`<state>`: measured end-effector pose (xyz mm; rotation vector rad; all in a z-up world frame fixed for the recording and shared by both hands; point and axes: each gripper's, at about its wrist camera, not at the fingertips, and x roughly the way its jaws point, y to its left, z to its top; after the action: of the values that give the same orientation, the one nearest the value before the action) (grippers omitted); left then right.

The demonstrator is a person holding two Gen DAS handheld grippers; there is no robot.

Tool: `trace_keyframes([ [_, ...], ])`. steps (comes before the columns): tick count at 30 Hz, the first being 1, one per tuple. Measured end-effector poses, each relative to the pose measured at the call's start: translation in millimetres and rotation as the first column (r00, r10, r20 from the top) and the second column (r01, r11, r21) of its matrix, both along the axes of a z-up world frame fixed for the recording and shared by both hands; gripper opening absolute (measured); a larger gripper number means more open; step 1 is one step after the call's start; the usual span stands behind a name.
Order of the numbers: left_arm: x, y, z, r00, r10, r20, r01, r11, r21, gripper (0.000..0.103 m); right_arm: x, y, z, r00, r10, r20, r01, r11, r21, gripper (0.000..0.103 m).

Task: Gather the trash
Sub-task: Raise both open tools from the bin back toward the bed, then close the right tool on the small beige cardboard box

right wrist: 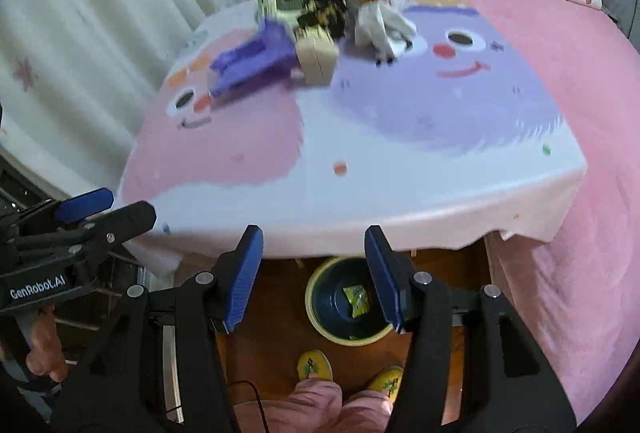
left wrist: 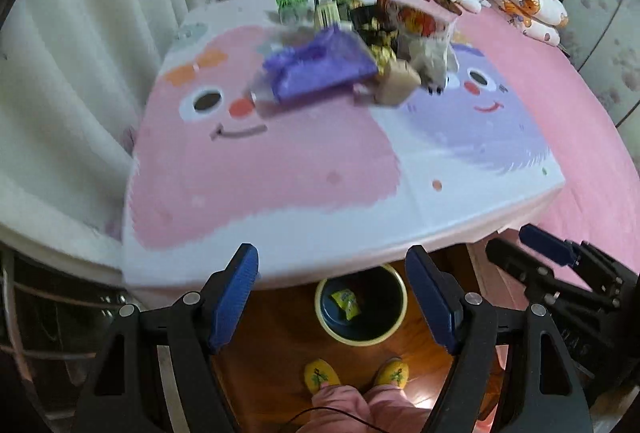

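Right, both grippers are poised above the near edge of the desk [left wrist: 280, 193], and both are empty. The left gripper [left wrist: 332, 297] has its blue fingers [left wrist: 232, 297] spread wide with nothing between them; the right gripper [right wrist: 314, 275] is splayed just the same. Down on the wooden floor, tucked under the desk's front edge, sits the bin [left wrist: 360, 303], and one yellow-green wrapper [left wrist: 346, 303] lies inside it. The person's yellow slippers [left wrist: 322, 375] stand just beside it.

The rest of the trash is heaped at the far side of the cartoon tablecloth: a purple packet [left wrist: 320, 67], a tan carton [left wrist: 396, 83] touching it, a crumpled white bag [left wrist: 430, 53] just beside that, and a jumble of dark and orange wrappers [left wrist: 376, 21] behind. The pile is blurred, so finer detail cannot be made out.

So the step in hand looks like the reach for the next piece. The purple packet seems the easiest pick, nearest and on the left gripper's side. Best to come in low over the cloth, fingers kept wide, straddle one edge rather than the flat face, and close firmly, since a slick film may slip. Lift clear before swinging back, or the carton may get dragged along.
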<state>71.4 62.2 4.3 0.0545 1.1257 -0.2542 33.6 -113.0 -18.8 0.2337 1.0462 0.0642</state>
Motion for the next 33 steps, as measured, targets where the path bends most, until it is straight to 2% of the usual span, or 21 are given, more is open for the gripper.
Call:
trace_keyframes([
  [4, 16.5, 11.2, 23.4, 0.999, -0.035, 0.039, 0.036, 0.999, -0.007, 0.078, 15.2, 5.6, 18.9, 1.000, -0.012, 0.028, 0.013, 1.000, -0.008, 0.051],
  [10, 48.6, 20.0, 36.2, 0.994, -0.080, 0.075, 0.082, 0.997, -0.016, 0.078, 37.3, 15.1, 41.9, 0.995, -0.017, 0.098, 0.023, 0.998, -0.059, 0.051],
  [17, 86.0, 13.0, 30.1, 0.976, -0.189, 0.109, 0.181, 0.981, 0.075, 0.078, 68.9, 15.2, 44.9, 0.993, 0.063, 0.102, -0.048, 0.989, -0.140, 0.051],
  [23, 115.9, 7.3, 12.2, 0.981, -0.180, 0.080, 0.172, 0.981, 0.090, 0.078, 114.2, 2.2, 28.0, 0.983, 0.174, 0.063, -0.161, 0.972, -0.173, 0.051],
  [28, 147.7, -0.8, -7.0, 0.993, -0.111, 0.037, 0.107, 0.989, 0.102, 0.078, 166.4, -5.0, 4.7, 0.947, 0.321, 0.024, -0.313, 0.935, -0.169, 0.051],
  [33, 178.1, -15.3, -24.3, 0.999, -0.032, -0.012, 0.033, 0.991, 0.127, 0.078, 213.9, -6.1, -16.6, 0.879, 0.477, -0.017, -0.475, 0.870, -0.134, 0.051],
])
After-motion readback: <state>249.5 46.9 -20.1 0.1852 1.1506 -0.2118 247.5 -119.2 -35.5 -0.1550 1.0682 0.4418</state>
